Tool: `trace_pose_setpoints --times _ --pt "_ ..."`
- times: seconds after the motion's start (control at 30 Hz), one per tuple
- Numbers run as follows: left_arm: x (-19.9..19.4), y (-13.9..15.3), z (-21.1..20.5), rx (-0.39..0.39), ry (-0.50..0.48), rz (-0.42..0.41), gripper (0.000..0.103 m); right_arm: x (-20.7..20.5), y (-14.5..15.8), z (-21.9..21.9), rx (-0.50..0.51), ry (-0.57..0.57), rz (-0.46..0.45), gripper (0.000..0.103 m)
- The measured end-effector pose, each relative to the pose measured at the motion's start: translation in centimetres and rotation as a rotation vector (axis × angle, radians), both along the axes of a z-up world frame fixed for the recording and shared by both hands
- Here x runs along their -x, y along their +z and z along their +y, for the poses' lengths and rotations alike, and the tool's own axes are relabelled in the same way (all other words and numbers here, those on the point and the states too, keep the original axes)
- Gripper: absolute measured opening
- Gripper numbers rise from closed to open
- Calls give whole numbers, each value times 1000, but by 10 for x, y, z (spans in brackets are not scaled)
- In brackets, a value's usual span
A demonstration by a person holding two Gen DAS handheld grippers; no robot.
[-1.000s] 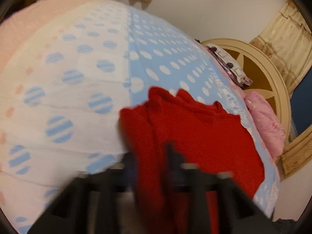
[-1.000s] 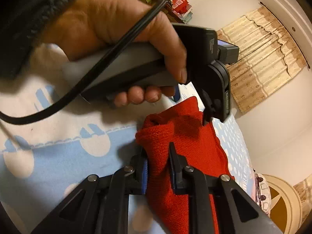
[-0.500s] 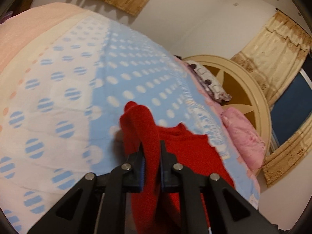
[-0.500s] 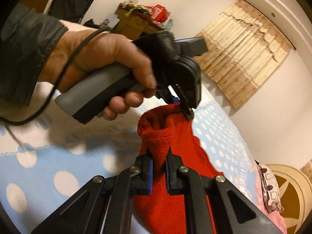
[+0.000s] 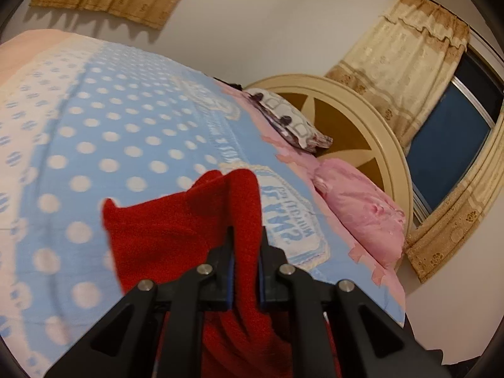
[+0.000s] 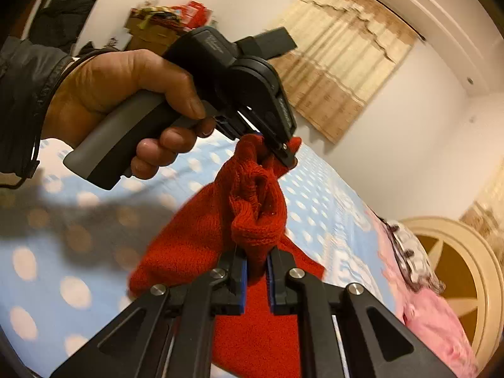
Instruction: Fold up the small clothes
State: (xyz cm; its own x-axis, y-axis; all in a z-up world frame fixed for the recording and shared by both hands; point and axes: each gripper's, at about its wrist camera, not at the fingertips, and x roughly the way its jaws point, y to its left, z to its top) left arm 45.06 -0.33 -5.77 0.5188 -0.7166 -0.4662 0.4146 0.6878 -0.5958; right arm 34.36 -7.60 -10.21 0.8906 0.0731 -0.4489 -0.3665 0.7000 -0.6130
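Observation:
A small red knitted garment [image 5: 176,239] hangs lifted above the blue polka-dot blanket [image 5: 119,145]. My left gripper [image 5: 246,245] is shut on one bunched edge of it. In the right wrist view my right gripper [image 6: 255,267] is shut on another bunched edge of the red garment [image 6: 201,239]. The left gripper [image 6: 280,151], held in a hand, shows there too, clamped on the garment's far corner. The cloth sags between the two grips, and its lower part drapes below my fingers.
The blanket [image 6: 318,208] covers a bed with a round cream headboard [image 5: 371,126]. A patterned pillow [image 5: 286,119] and a pink pillow [image 5: 362,211] lie at the head end. Curtains [image 5: 406,60] and a dark window [image 5: 450,151] are behind. Boxes [image 6: 163,22] are stacked by the far wall.
Both grippers have risen, lifting the red garment off the blanket. The left wrist view has swung toward the headboard.

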Motion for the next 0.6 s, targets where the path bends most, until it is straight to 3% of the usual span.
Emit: trace_pose_setpoints --times 0.2,0.4,0.5,0.6 --pt "-16 -18 -71 -50 -95 36 11 1 -9 -44 -40 -114 36 9" --pt "-18 -41 -129 -192 -159 54 11 -5 -26 -80 -132 -194 150 9" --pt "-15 -42 -145 -225 -188 49 11 -5 -31 -92 -165 -227 185 9" --pt "-14 -44 -164 -306 -210 35 11 -4 -31 -107 -204 -247 220 9"
